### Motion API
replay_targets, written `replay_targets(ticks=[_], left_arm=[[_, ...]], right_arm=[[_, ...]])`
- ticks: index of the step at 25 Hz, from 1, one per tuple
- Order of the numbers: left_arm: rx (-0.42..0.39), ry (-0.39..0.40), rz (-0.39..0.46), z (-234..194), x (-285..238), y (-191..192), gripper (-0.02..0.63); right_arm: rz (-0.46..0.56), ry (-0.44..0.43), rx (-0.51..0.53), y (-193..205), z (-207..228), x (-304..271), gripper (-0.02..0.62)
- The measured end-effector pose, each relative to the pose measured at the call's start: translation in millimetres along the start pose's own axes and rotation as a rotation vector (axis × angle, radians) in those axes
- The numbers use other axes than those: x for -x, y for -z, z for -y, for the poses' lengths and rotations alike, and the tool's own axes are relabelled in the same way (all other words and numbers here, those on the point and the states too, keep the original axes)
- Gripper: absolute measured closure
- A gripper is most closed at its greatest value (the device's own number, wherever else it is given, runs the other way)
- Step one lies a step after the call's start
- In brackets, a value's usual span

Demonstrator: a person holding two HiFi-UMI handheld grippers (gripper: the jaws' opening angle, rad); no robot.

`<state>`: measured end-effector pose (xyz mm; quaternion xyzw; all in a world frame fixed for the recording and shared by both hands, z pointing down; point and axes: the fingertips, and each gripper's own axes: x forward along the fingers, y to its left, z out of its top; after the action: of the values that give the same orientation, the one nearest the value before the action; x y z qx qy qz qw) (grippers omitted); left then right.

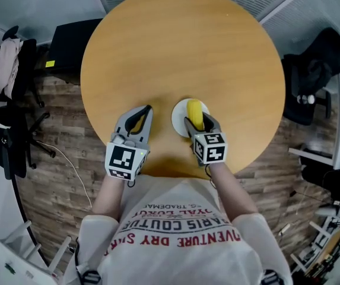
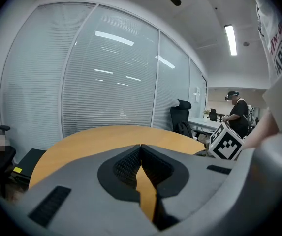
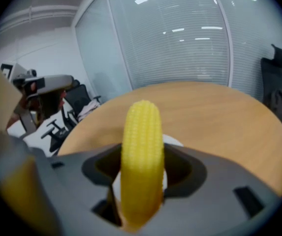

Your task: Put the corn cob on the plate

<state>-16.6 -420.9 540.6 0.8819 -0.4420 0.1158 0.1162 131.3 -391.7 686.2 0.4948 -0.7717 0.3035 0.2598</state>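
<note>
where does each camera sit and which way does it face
Head view: on the person's head, looking steeply down at the table; shows forearms, left claw and right claw.
Left gripper view: on the left claw, looking along its shut jaws across the table to the blinds; right claw's marker cube shows.
Right gripper view: on the right claw, looking along jaws clamped on the corn cob over the plate.
Shared: head and right gripper views both show corn cob and plate.

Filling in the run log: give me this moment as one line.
phase: placing | right tongs: shut on corn cob, over plate | left tongs: shut, empty
</note>
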Motion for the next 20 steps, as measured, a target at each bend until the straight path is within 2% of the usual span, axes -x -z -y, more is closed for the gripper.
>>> replay_targets(ticks=[6,14,20], left_arm=[[0.026,0.006,-0.029,-2,-10,11,0.571],[0.026,0.011,-0.044,0,-17,18,0.571],[0.029,0.006,-0.050,0,-18,18,0.571]], right_arm=[[-0.091,-0.011,-0.008,17,5,-19,0.331],[-0.163,-0.007,0.009,27,3,-33,0.331],[-0.208,0.015,0.068,30,2,-36,0.331]])
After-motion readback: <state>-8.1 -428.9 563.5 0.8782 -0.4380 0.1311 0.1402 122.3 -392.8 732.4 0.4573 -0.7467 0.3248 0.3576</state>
